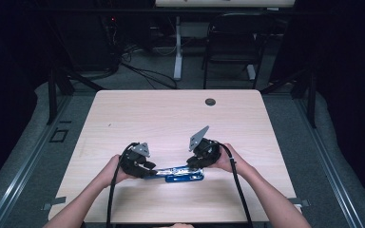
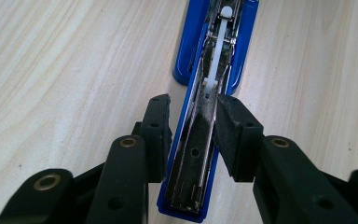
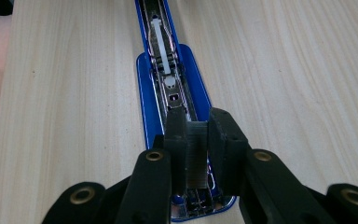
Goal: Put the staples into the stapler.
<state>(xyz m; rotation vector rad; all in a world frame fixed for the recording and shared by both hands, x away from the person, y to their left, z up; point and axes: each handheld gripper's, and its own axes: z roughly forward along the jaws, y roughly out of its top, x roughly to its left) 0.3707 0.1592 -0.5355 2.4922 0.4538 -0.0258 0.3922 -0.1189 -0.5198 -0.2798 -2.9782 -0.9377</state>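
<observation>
the blue stapler (image 1: 180, 174) lies opened out flat on the pale wood-grain table (image 1: 171, 118), near its front edge. the left gripper (image 2: 193, 128) clamps the metal magazine rail, while the right gripper (image 3: 196, 140) pinches a ridged grey strip of staples (image 3: 196, 156) over the channel. loading looks underway; seating the strip and closing the stapler remain.

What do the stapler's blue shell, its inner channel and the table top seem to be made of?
Blue shell: glossy, evenly coloured, probably painted metal or plastic; the look leaves it open.
Inner channel: bare metal, silvery-grey with reflections and punched holes.
Table top: pale wood grain, matte, likely a laminate.
</observation>
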